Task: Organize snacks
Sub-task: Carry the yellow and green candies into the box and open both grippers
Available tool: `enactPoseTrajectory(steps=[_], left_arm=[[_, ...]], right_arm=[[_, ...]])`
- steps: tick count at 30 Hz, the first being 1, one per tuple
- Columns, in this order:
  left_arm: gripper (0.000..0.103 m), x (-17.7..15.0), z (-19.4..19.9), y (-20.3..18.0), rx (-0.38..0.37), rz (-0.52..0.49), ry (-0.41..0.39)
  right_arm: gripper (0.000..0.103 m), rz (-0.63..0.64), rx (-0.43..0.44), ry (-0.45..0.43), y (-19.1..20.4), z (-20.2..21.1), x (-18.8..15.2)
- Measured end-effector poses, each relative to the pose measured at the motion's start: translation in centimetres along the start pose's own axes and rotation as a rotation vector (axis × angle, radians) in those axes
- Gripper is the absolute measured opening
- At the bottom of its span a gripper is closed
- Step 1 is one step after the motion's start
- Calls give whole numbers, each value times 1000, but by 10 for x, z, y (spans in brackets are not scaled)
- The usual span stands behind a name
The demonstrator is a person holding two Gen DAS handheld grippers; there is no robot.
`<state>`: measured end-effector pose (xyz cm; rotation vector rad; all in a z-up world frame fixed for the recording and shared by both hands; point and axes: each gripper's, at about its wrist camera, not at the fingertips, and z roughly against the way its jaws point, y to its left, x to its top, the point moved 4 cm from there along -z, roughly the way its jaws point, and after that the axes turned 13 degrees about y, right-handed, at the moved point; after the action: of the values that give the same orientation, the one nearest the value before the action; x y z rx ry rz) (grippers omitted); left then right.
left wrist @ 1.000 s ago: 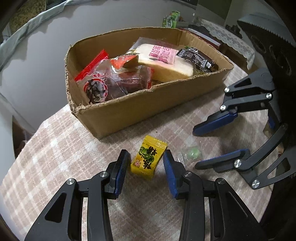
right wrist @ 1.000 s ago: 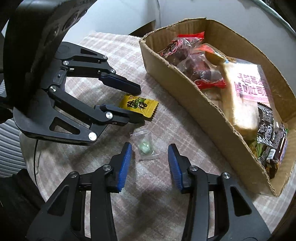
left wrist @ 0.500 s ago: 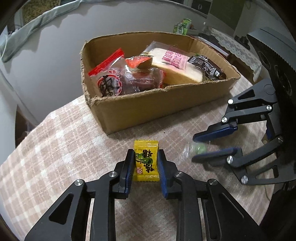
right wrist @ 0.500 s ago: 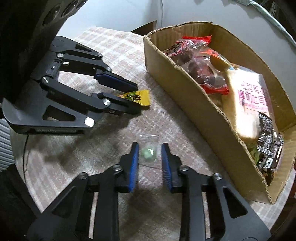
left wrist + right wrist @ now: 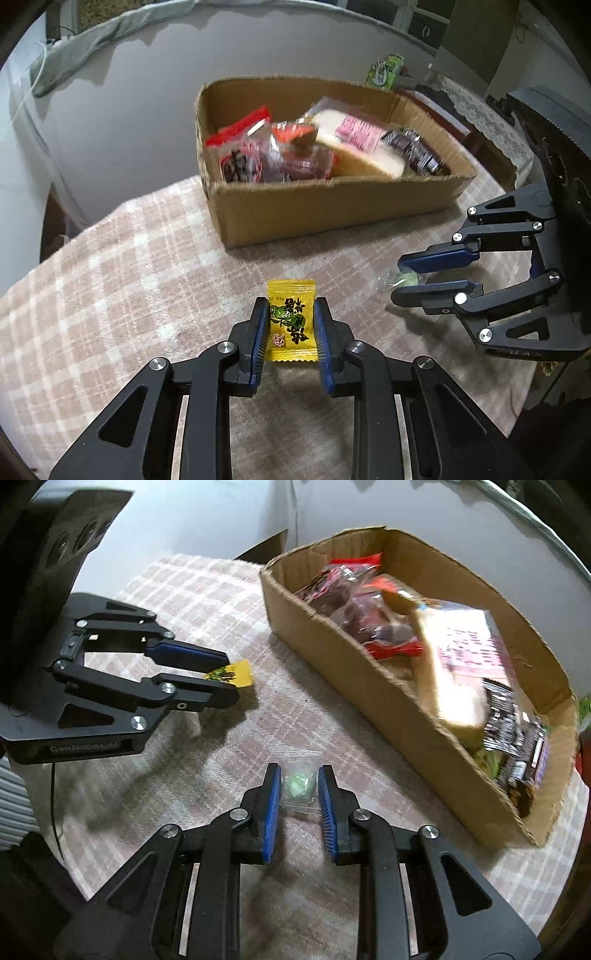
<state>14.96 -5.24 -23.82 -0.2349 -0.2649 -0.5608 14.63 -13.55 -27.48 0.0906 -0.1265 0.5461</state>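
My left gripper (image 5: 290,312) is shut on a yellow candy packet (image 5: 291,319) and holds it above the checked tablecloth; the packet also shows in the right wrist view (image 5: 234,675). My right gripper (image 5: 298,781) is shut on a small green candy in a clear wrapper (image 5: 298,784), which also shows in the left wrist view (image 5: 404,278). A cardboard box (image 5: 332,206) stands beyond both grippers, holding several snacks: red packets (image 5: 255,155), a white and pink bread pack (image 5: 358,144) and a dark bar (image 5: 415,151).
The round table with the pink checked cloth (image 5: 129,266) drops off at the left and near edges. A green packet (image 5: 384,72) lies beyond the box on another surface. A grey wall (image 5: 129,92) rises behind the box.
Both grippers have closed on their candies, the left on the yellow packet and the right on the green candy, and have lifted them off the cloth.
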Motion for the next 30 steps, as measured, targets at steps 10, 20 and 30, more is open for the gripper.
enactPoseTrajectory(steps=[10,20,30], left_arm=[[22,21,35,-5,-7,29,-75],[22,58,53,-23,-9,34,-124],[22,104,52,-38,-6,15,-142]], right_arm=[[22,-92,22,-98,-27,56,-1],[22,-175,-7,-158,-80,97,5],[22,-239,-18,-168,-119,118,15]])
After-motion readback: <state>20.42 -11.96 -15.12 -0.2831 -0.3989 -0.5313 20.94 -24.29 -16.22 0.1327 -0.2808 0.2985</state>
